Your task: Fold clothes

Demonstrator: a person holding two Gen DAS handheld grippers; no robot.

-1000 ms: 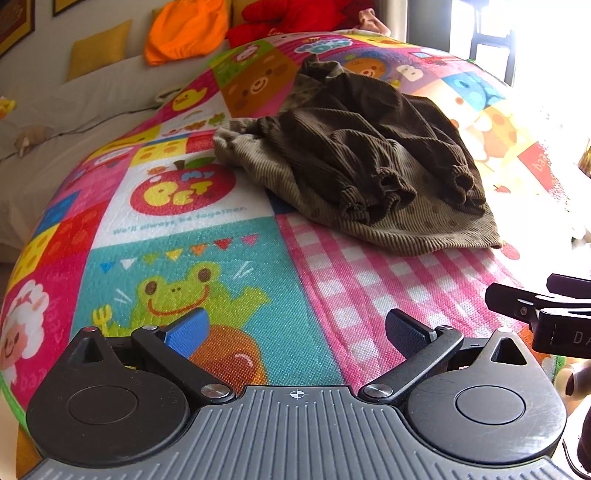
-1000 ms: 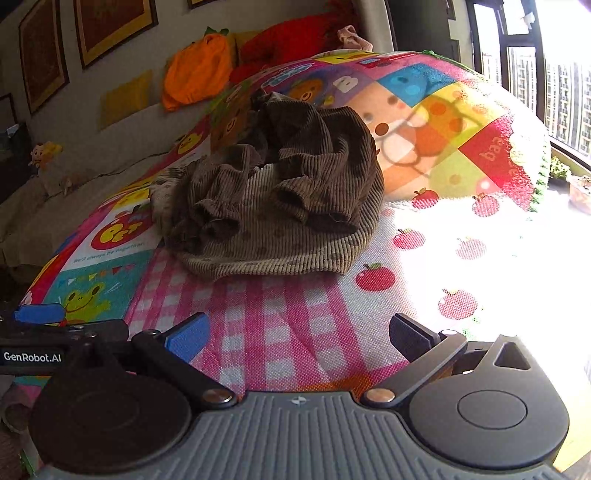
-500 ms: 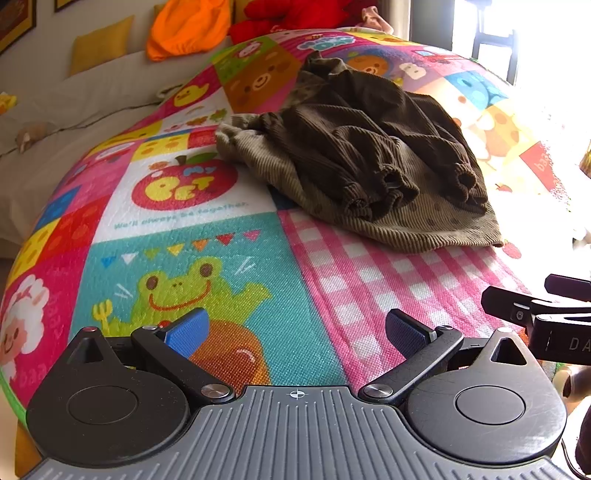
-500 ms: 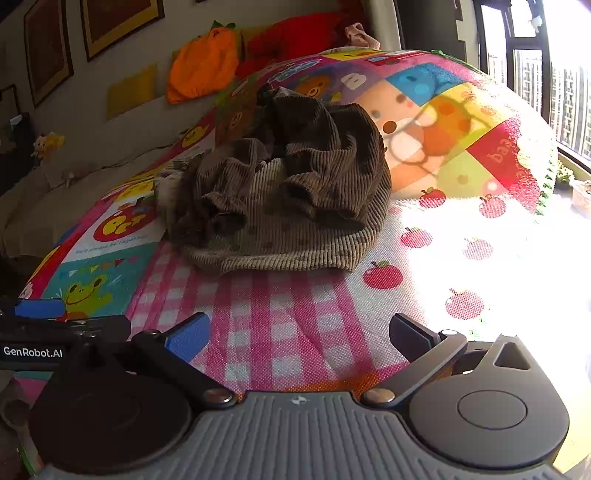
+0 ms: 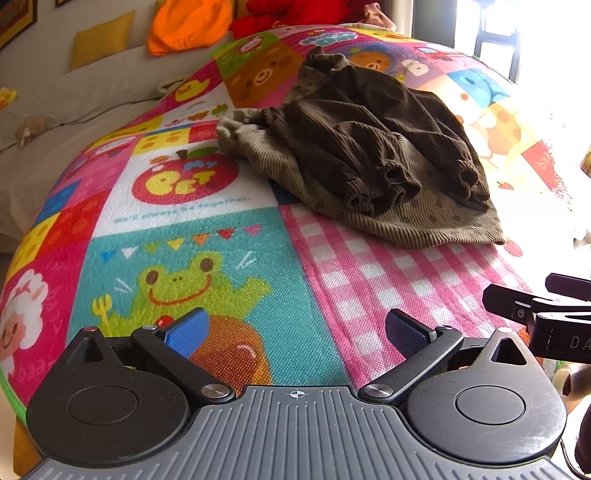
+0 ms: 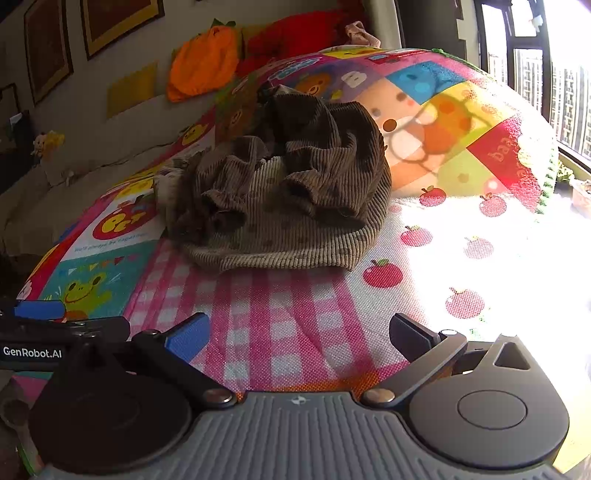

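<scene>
A crumpled brown corduroy garment (image 5: 369, 158) lies in a heap on a colourful cartoon play mat (image 5: 177, 258); it also shows in the right wrist view (image 6: 288, 192). Its dark sleeves with gathered cuffs lie bunched over a lighter dotted part. My left gripper (image 5: 295, 332) is open and empty, low over the mat's near edge, well short of the garment. My right gripper (image 6: 299, 336) is open and empty over the pink checked patch (image 6: 266, 317), also short of the garment. Each gripper's side shows in the other's view.
A pale sofa (image 5: 74, 110) with yellow (image 5: 99, 38), orange (image 5: 188, 24) and red cushions stands behind the mat. Framed pictures (image 6: 118, 22) hang on the wall. A bright window (image 6: 554, 74) is at the right, with strong sun on the mat's right part.
Both grippers have moved forward a little toward the garment, which looms slightly larger. The jaws stay open. The garment has not moved.
</scene>
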